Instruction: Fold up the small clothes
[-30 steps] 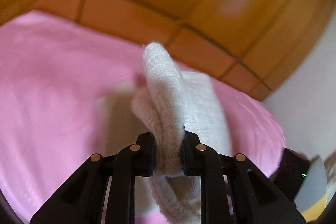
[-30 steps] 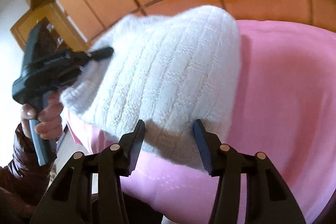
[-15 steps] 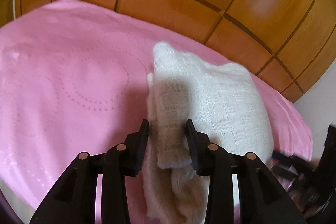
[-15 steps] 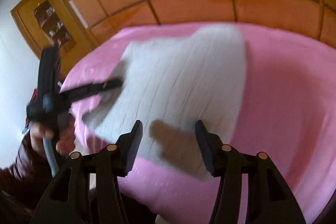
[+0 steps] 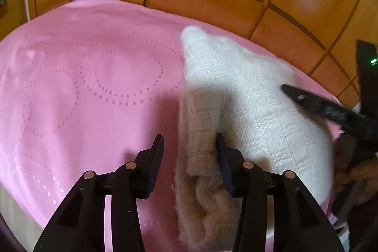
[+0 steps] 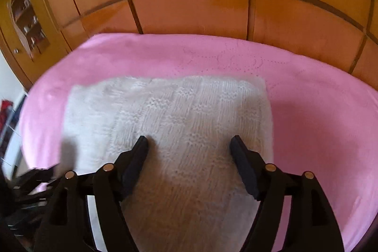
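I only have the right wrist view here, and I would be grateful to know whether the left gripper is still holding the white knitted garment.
Observer: No. In the left wrist view the left gripper is open; the folded edge of the white knitted garment lies between its jaws, unclamped.
Operator: Thank you. Is my gripper visible from that side?
Observer: Yes, the right gripper shows at the right edge, one finger tip reaching over the garment, with a green light lit on the unit behind it.
Operator: Is the near edge neat?
Observer: Not quite; near the left gripper, fuzzy stacked layers show at the garment's edge on the pink bedspread.
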A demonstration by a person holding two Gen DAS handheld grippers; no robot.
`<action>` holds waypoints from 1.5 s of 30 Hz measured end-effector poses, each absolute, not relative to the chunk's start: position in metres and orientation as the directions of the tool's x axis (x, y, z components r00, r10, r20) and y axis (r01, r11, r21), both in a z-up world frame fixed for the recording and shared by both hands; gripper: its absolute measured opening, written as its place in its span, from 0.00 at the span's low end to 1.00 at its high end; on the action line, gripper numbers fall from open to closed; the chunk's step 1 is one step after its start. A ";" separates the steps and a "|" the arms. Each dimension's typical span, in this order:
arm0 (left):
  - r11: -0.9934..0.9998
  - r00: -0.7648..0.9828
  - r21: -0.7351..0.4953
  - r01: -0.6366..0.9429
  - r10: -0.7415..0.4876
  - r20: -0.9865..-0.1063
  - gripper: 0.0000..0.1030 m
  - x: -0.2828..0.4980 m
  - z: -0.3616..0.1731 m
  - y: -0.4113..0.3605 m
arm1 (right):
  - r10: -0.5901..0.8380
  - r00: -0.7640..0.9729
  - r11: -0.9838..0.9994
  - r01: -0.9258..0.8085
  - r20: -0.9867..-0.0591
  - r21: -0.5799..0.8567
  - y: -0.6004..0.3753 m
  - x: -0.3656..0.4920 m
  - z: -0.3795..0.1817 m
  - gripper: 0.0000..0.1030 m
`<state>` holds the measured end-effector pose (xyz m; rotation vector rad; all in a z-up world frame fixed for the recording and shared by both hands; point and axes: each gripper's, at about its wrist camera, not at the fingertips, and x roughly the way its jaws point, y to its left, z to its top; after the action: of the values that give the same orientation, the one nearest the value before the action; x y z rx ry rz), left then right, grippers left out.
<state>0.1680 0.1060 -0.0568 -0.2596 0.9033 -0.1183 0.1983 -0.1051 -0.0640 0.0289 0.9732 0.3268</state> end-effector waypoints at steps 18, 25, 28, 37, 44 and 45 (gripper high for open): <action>0.984 0.658 -0.169 -0.052 -0.094 -0.748 0.68 0.144 -0.042 0.099 | 0.314 0.629 0.942 -0.297 -0.711 0.154 -0.126 0.110 -0.022 0.81; 0.985 0.652 -0.163 -0.062 -0.084 -0.753 0.68 0.140 -0.043 0.099 | 0.325 0.614 0.932 -0.338 -0.719 0.133 -0.119 0.075 -0.028 0.63; 0.984 0.649 -0.162 -0.070 -0.078 -0.756 0.70 0.137 -0.045 0.099 | 0.327 0.592 0.931 -0.335 -0.736 0.145 -0.120 0.065 -0.040 0.60; 0.941 0.598 -0.324 -0.101 -0.202 -0.776 0.71 0.137 -0.072 0.121 | 0.340 0.549 0.938 -0.259 -0.763 0.232 -0.134 0.054 -0.071 0.64; 0.872 0.634 -0.489 -0.033 -0.360 -0.685 0.80 0.130 -0.050 0.133 | 0.444 0.520 0.894 -0.212 -0.730 0.394 -0.168 0.058 -0.064 0.79; 0.857 0.639 -0.515 -0.026 -0.382 -0.667 0.82 0.131 -0.046 0.135 | 0.452 0.526 0.889 -0.195 -0.720 0.415 -0.176 0.059 -0.062 0.80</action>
<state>0.1310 0.1349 -0.0460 -0.5174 0.8618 -0.2138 0.0593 -0.1764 -0.0623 0.2997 0.9420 0.3933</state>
